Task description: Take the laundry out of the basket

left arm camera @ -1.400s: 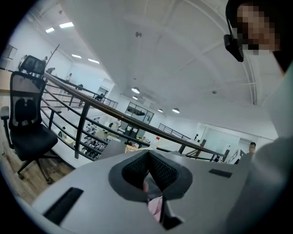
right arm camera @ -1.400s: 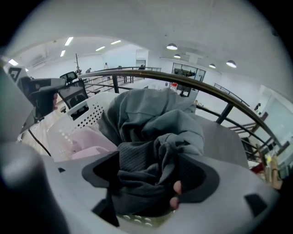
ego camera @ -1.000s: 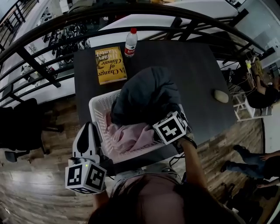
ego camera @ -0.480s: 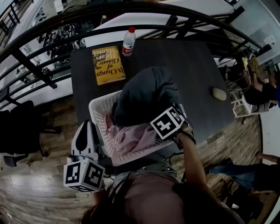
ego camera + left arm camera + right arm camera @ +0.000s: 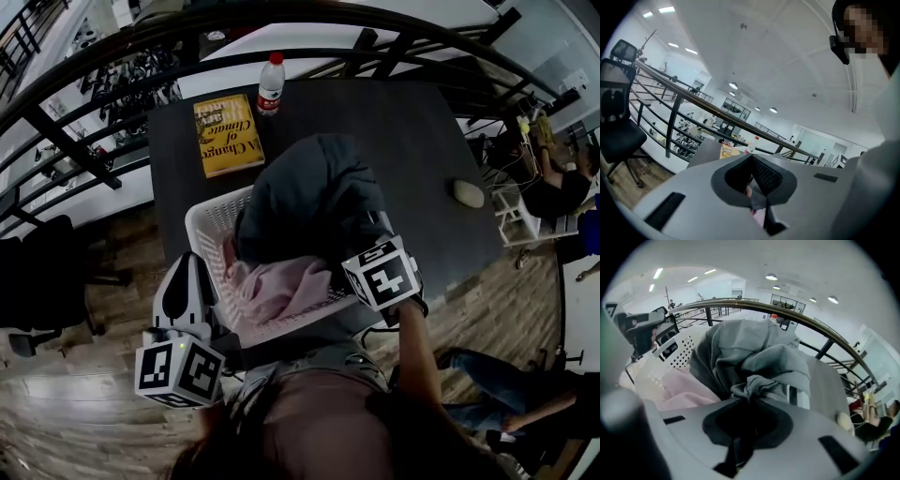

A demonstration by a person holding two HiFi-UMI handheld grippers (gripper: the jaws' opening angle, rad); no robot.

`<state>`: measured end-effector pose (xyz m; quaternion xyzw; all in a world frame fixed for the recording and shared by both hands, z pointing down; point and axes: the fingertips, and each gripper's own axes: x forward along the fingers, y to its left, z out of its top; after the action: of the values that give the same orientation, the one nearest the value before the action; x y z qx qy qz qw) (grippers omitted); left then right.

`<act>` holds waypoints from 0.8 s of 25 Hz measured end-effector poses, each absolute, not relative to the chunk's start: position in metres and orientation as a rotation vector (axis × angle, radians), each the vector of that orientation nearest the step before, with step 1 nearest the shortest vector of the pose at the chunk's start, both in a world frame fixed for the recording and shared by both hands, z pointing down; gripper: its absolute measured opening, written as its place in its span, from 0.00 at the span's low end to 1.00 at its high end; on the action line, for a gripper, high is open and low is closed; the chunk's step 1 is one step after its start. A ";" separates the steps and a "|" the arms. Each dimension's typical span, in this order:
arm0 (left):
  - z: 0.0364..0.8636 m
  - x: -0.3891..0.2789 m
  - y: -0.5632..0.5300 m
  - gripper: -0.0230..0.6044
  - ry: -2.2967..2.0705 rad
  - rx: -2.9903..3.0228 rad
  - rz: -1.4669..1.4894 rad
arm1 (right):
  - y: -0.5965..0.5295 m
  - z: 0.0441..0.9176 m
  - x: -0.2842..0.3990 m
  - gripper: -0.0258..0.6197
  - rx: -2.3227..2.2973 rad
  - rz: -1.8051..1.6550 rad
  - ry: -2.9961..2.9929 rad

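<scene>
A white perforated laundry basket [image 5: 201, 225] stands at the near edge of the dark table [image 5: 422, 150]. A big grey garment [image 5: 309, 192] is heaped in it, over a pink garment [image 5: 277, 286]. At the basket's near right corner, my right gripper [image 5: 367, 251] has its jaws closing on a bunched fold of the grey garment [image 5: 754, 385]. The cloth is pinched between the jaws of the right gripper [image 5: 746, 401]. My left gripper [image 5: 190, 267] hangs shut just outside the basket's left wall, tilted upward. In its own view the left gripper [image 5: 751, 161] has nothing in it.
A yellow book [image 5: 228, 134] and a plastic water bottle [image 5: 270, 84] with a red cap lie at the table's far side. A pale computer mouse [image 5: 468, 193] is at the right. A dark railing [image 5: 112, 56] curves behind the table. An office chair [image 5: 37, 272] stands left.
The right gripper's jaws have come together on the grey garment, and the gripper has shifted slightly to the right and toward me. The left gripper has barely moved.
</scene>
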<state>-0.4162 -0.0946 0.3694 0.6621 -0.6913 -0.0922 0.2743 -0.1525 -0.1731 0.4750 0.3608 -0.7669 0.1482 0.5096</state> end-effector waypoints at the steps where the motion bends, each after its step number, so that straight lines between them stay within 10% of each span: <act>1: 0.369 -0.414 -0.093 0.03 -1.861 1.780 -0.245 | -0.172 0.469 -0.153 0.11 0.879 0.356 -1.869; 20: 0.340 -0.352 -0.099 0.04 -1.947 1.789 -0.265 | -0.175 0.339 -0.153 0.09 0.880 0.209 -2.321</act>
<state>-0.3524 -0.0991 0.3401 0.6537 -0.7112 -0.0969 0.2396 -0.1529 -0.1745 0.3392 0.3349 -0.8828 0.0795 0.3197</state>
